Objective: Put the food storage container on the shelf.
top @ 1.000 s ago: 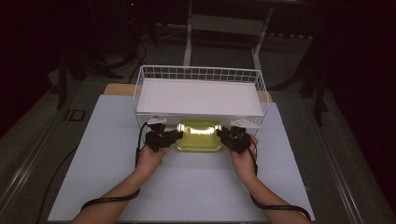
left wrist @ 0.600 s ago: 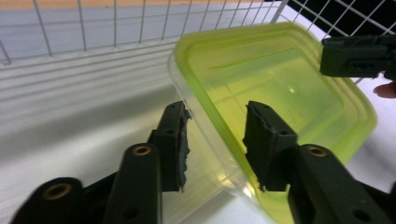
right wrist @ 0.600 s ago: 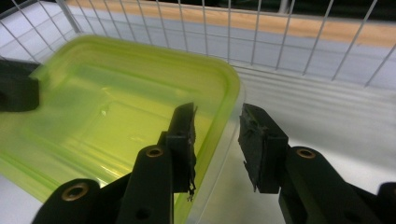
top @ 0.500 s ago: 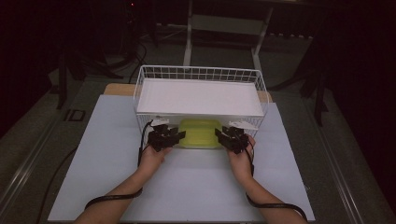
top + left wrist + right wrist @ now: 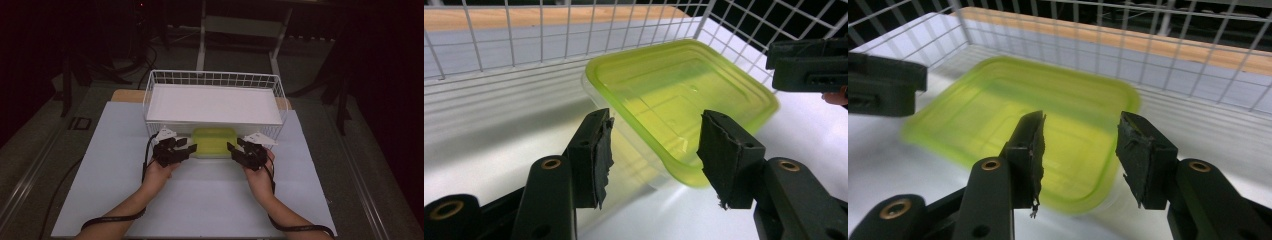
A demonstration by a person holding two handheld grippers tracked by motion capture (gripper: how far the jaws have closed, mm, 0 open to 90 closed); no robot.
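Container parked under the basket shelf, both grippers letting go.

We see the white wire basket (image 5: 215, 100) on the white table sheet (image 5: 100, 190) in a dark room, and the lidded yellow-green container (image 5: 215, 141) half tucked below it, flat on the sheet. Left gripper (image 5: 186, 148) and right gripper (image 5: 234, 149) sit at its two ends; both sets of jaws have just been opening, with pads clear of the rim and a container corner between each pair. We judge the release is best finished by backing both straight out, level, without nudging the lid or snagging the wire.
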